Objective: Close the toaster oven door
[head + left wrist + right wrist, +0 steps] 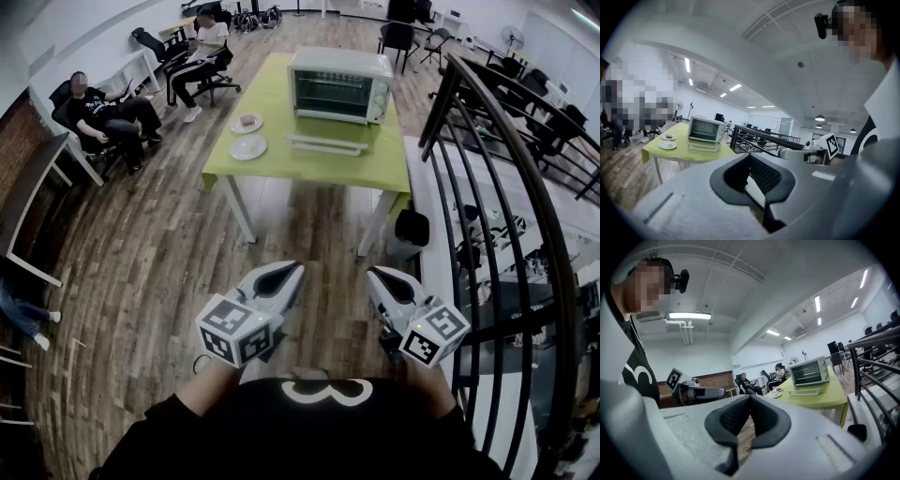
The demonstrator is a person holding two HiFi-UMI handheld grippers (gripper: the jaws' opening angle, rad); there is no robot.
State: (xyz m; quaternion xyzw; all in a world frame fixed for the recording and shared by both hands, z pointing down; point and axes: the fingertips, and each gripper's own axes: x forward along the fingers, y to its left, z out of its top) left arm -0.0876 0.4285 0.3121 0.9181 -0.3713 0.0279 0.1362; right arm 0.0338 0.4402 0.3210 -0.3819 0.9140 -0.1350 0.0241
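Observation:
The silver toaster oven (339, 84) stands at the far side of a green table (281, 164). Its door (328, 144) is dropped open, lying flat toward me. I stand on the wooden floor well short of the table. My left gripper (294, 269) and right gripper (374, 275) are held side by side low in front of my chest, both shut with nothing in them. In the left gripper view the oven (707, 129) is small and far beyond the shut jaws. The right gripper view also has the oven (811, 371) and its open door (802, 391) far off.
Two white plates (247, 135) lie on the table left of the oven. A black stair railing (497, 187) runs along my right side. A black bin (411, 228) sits by the table's right leg. Two people (105, 114) sit in chairs at the far left.

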